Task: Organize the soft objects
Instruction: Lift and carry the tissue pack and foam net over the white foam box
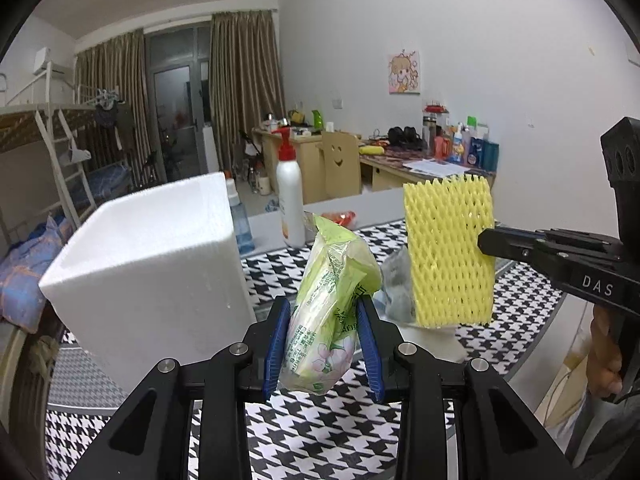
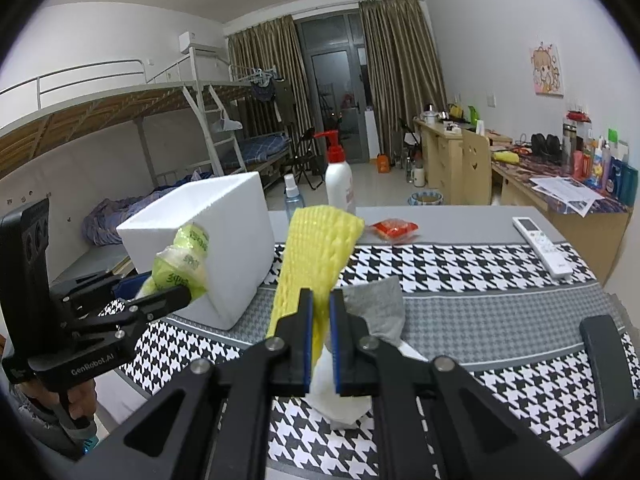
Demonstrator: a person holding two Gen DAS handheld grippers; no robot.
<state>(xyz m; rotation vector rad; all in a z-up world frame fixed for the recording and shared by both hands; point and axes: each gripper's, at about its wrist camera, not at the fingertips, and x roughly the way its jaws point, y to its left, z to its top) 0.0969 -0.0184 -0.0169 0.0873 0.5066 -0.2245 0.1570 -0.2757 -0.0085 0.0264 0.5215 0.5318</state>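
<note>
Green tissue pack [image 1: 328,312] upright, held aloft; yellow foam net [image 1: 448,252] upright alongside; white foam box [image 1: 152,264] tilted

Glossy plastic tissue pack [image 1: 328,312], matt yellow foam net [image 1: 448,252], rough polystyrene box [image 1: 152,264].

Two wrist fisheyes looking along their own fingers, close above the table

The left wrist view is facing across the houndstooth tablecloth [image 1: 320,440] toward the far desk; the right wrist view is facing the curtained door. Both are sharing the foam box [image 1: 152,272] [image 2: 224,240], the pump bottle [image 1: 290,200] [image 2: 340,184] and each other's gripper.
</note>
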